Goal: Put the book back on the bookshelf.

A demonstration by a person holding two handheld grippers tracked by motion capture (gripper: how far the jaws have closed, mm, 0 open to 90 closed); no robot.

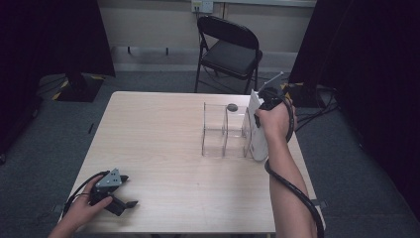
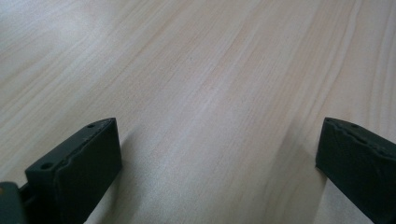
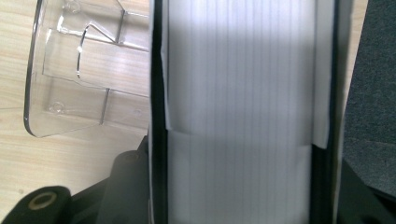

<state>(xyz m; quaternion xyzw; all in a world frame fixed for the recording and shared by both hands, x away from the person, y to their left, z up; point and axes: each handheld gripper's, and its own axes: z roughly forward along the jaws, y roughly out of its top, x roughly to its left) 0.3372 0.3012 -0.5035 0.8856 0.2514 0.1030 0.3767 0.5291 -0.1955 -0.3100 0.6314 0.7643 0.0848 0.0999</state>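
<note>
Right now the right tool (image 1: 262, 106) clamps a tall white flat box (image 1: 256, 130), upright with its long axis vertical, just at three o'clock of the clear acrylic compartment organizer (image 1: 224, 130) on the tabletop (image 1: 163, 148). The left tool (image 1: 120, 196) rests open and empty at seven o'clock.

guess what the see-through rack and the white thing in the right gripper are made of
Rack: likely clear acrylic, glossy; the table grain shows through its walls. White box, held in the right gripper: apparently matt paper or card, with thin stacked edges and a folded flap.
</note>
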